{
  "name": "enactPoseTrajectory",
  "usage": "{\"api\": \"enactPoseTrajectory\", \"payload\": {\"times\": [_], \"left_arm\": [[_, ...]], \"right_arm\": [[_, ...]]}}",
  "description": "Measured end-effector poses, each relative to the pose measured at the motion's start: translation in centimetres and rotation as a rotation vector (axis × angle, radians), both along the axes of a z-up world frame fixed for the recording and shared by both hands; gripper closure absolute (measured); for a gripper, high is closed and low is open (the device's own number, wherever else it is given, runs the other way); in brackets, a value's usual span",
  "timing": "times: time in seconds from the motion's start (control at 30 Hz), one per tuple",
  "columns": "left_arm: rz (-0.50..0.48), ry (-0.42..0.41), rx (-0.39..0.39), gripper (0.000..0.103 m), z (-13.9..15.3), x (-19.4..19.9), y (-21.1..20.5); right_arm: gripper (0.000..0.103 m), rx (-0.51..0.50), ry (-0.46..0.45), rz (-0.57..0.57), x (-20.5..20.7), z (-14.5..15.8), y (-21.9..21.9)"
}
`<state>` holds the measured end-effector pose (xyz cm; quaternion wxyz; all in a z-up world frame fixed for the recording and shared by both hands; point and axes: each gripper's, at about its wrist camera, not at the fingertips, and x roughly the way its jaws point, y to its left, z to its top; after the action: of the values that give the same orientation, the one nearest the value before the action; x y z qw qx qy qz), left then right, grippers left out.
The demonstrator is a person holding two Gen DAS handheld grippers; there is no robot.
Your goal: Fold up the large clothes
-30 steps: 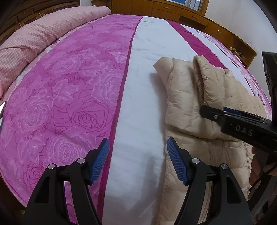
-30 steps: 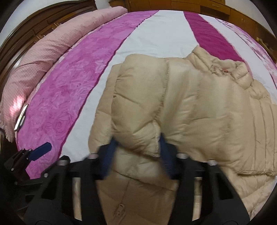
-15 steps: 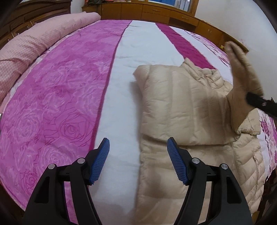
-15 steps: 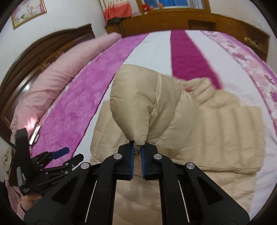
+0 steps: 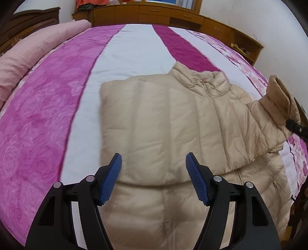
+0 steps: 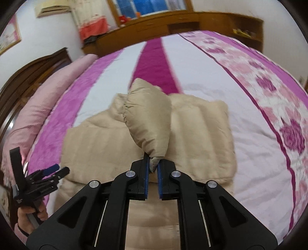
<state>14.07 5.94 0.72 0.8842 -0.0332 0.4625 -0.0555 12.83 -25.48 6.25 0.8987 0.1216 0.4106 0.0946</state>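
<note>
A beige puffer jacket lies on the pink-and-white striped bed cover, collar toward the far side. My left gripper hovers open over the jacket's near left part, nothing between its fingers. My right gripper pinches the cuff of the jacket's sleeve, which is lifted above the jacket body; its jaws are easing open a little with the cuff still between the pads. In the left wrist view the raised sleeve stands at the right edge with the right gripper on it. The left gripper shows at lower left.
A long pink bolster lies along the left side of the bed. Wooden cabinets line the far wall and a dark headboard stands at left. A person's hand holds the left gripper's handle.
The right gripper closed on the sleeve cuff, lifted it off the jacket and carried it to the right. The left gripper, still open, moved right from the bed cover over the jacket.
</note>
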Motion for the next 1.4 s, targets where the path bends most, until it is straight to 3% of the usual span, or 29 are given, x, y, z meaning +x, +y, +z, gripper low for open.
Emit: {"api": "enactPoseTrajectory", "payload": {"times": [0.2,0.4,0.53,0.63,0.87,1.07,1.4], "left_arm": [[-0.005,0.012,0.068,0.035,-1.5,1.6,-2.2],[0.011,0.027,0.081,0.035,-2.4,2.5,-2.6],[0.003,0.025,0.096,0.035,-2.1,2.5,-2.8],[0.004,0.017,0.090,0.035,-1.1,1.9,-2.4],[0.016,0.001,0.103,0.035,1.5,-1.3,-0.6],[0.010,0.036,0.107,0.035,1.7,-4.9,0.6],[0.015,0.116,0.132,0.035,-0.8,-10.6,2.6]], "right_arm": [[0.072,0.023,0.070,-0.110,1.0,-3.7,-3.9],[0.069,0.030,0.101,-0.180,1.9,-6.1,-6.7],[0.068,0.051,0.102,-0.159,1.7,-6.3,-7.4],[0.053,0.075,0.080,-0.138,0.8,-5.3,-8.0],[0.043,0.049,0.067,-0.039,-2.8,-2.8,-8.3],[0.040,0.007,0.122,0.050,-7.2,-3.1,-8.2],[0.040,-0.062,0.208,0.116,-12.8,-6.1,-8.5]]}}
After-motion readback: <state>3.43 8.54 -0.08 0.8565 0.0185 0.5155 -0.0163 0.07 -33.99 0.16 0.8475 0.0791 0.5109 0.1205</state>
